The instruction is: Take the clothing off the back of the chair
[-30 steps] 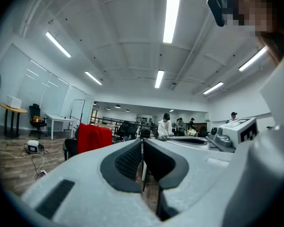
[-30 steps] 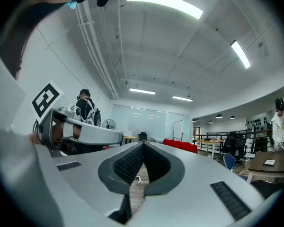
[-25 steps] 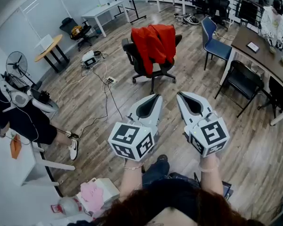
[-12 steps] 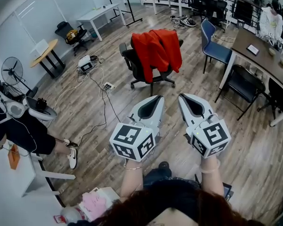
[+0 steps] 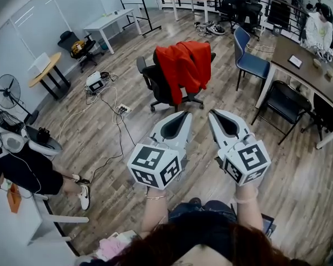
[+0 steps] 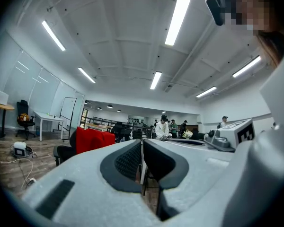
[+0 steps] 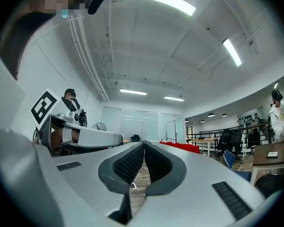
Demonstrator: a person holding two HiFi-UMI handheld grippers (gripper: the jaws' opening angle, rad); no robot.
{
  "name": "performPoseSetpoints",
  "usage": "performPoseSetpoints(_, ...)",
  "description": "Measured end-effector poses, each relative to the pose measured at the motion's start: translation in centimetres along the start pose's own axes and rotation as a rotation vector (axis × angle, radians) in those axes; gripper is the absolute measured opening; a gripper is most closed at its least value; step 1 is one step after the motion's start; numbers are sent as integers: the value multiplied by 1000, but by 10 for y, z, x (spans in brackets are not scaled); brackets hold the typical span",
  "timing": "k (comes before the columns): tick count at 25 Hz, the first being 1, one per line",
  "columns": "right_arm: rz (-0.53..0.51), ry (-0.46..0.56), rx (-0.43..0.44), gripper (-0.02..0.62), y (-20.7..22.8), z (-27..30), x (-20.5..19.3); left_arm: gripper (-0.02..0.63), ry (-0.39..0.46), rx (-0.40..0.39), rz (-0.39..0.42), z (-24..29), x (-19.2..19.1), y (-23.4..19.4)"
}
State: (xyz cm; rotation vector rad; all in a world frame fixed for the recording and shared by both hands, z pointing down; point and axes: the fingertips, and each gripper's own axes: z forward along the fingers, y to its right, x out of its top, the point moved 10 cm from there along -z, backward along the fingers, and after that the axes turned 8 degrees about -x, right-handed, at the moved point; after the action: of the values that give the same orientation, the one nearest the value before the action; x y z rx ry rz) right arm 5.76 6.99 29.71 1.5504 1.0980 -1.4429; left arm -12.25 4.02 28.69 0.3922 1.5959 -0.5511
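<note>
Red clothing (image 5: 184,65) hangs over the back of a black chair (image 5: 155,87) on the wood floor (image 5: 100,132), at 12 o'clock in the head view. The left gripper (image 5: 185,114) and right gripper (image 5: 213,113) are held side by side below it, both pointing toward the chair and well apart from it. A blue chair (image 5: 250,60) stands at 2 o'clock, a fan (image 5: 8,87) at 9 o'clock, and a cable (image 5: 119,127) trails over the floor at 10 o'clock.

Left gripper view: the jaws are pressed together with nothing between them. The clothing (image 6: 92,138) shows at 9 o'clock of the tips — draped on the chair, with open floor before it. The other gripper's marker cube (image 6: 239,131) sits at 3 o'clock.

Right gripper view: these jaws are also pressed together and hold nothing. A strip of the clothing (image 7: 182,147) shows just past the tips at 2 o'clock, far off — the left gripper lies at 9 o'clock.
</note>
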Motion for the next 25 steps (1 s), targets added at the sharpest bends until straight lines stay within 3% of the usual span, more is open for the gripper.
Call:
performPoseSetpoints(11, 23, 7, -9, 19, 2, 39, -8, 28, 5, -25, -30, 14, -2, -41)
performPoseSetpoints(25, 43, 0, -4, 37, 50, 103, -26, 29, 0, -17, -49, 67, -7, -98)
